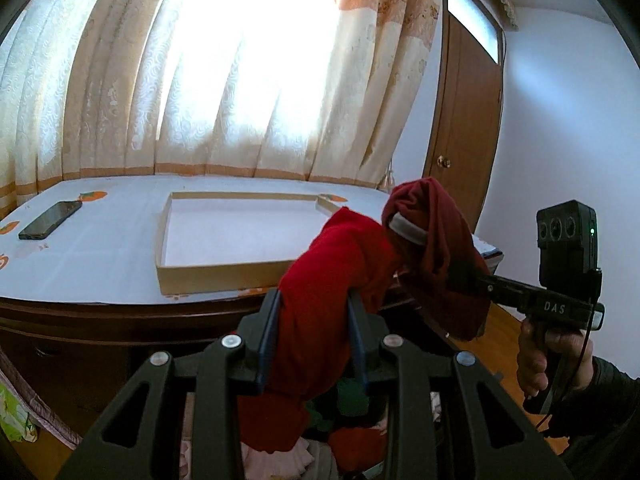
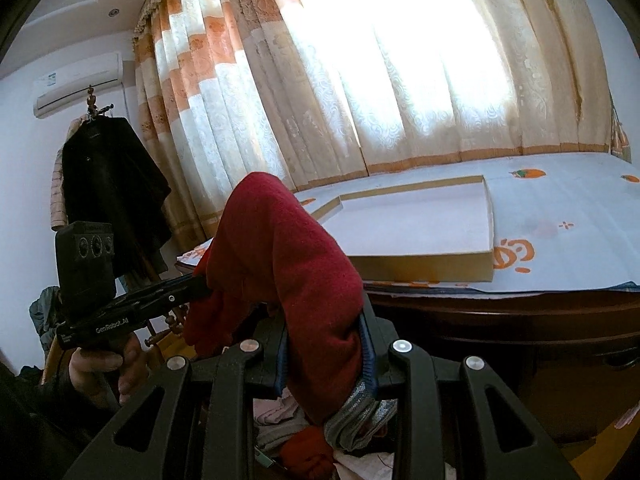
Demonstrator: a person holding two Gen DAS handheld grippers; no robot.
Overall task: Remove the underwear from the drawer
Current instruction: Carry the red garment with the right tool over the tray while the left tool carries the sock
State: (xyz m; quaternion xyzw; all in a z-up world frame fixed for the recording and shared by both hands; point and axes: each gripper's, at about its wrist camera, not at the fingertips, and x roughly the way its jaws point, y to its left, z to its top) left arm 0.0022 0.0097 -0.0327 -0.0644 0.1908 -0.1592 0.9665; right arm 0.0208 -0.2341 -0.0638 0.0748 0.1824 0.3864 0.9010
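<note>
One red underwear (image 1: 320,280) pinched by both grippers, left gripper (image 1: 314,336) and right gripper (image 2: 326,348); one tray (image 1: 224,276), one phone (image 1: 50,220) on tabletop (image 1: 100,264); handles read "DAS", "GenRobot.AI".

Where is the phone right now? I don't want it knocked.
In the left wrist view, the phone lies far left on the tabletop, left of the shallow cardboard tray.
</note>
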